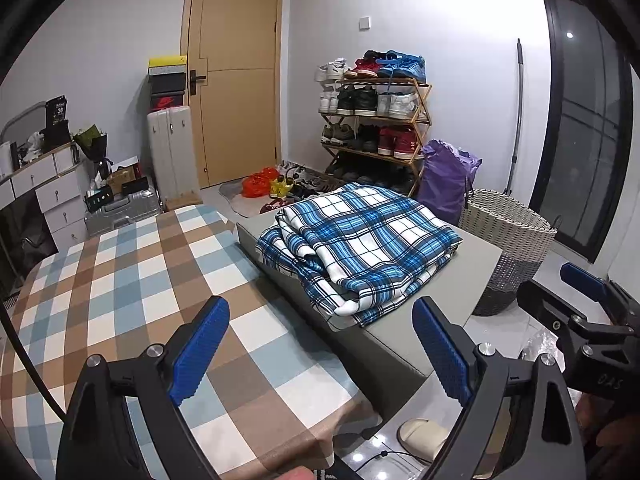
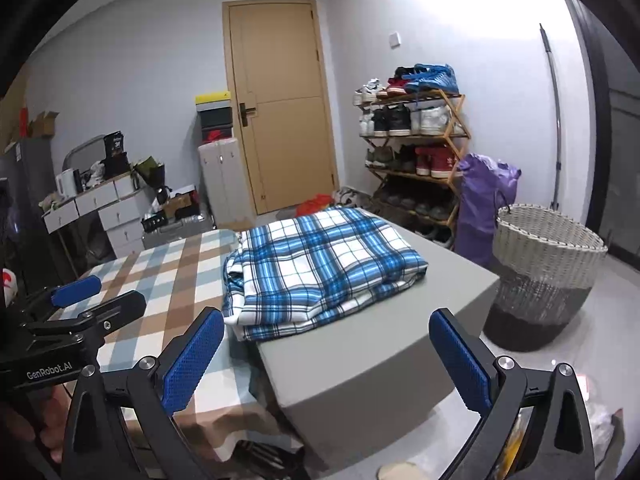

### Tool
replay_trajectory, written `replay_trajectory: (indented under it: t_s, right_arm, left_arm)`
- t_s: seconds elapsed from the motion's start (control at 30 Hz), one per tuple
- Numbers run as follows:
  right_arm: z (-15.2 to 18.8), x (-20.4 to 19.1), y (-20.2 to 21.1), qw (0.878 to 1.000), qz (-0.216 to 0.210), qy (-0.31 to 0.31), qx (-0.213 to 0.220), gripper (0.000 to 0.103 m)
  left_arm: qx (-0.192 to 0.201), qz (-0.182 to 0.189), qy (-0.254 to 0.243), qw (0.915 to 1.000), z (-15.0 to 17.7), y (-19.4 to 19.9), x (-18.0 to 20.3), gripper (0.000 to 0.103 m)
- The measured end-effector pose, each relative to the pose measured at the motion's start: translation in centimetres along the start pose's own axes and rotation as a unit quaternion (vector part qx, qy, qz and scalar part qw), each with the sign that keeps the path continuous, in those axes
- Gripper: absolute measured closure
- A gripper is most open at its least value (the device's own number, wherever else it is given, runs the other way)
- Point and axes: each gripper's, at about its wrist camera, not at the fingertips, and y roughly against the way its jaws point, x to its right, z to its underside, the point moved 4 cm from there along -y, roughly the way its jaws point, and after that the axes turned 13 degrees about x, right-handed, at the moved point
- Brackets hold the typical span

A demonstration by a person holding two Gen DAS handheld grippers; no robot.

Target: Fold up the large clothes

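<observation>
A blue-and-white plaid cloth (image 1: 360,248) lies folded in a thick stack on a grey padded platform (image 1: 476,256); it also shows in the right wrist view (image 2: 320,268) on the same platform (image 2: 372,364). My left gripper (image 1: 320,340) is open and empty, held back from the cloth above the table edge. My right gripper (image 2: 326,344) is open and empty, just short of the stack's near edge. Each gripper shows at the side of the other's view.
A table with a brown-and-blue checked cover (image 1: 120,280) adjoins the platform on the left. A woven laundry basket (image 2: 544,264) stands on the floor to the right. A shoe rack (image 1: 376,120), purple bag (image 1: 448,180), suitcases and drawers line the walls.
</observation>
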Motion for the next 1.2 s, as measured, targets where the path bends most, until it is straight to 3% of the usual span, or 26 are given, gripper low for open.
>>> replay_trajectory:
  t_s: [0.17, 1.2]
  right_arm:
    - [0.0, 0.1, 0.1, 1.000, -0.003, -0.001, 0.001, 0.000]
    - [0.4, 0.1, 1.5, 1.000, -0.009, -0.019, 0.008, 0.000]
  left_arm:
    - [-0.004, 0.014, -0.007, 0.9999, 0.2, 0.0, 0.8, 0.013]
    - [0.001, 0.012, -0.018, 0.9998, 0.1, 0.6, 2.0, 0.013]
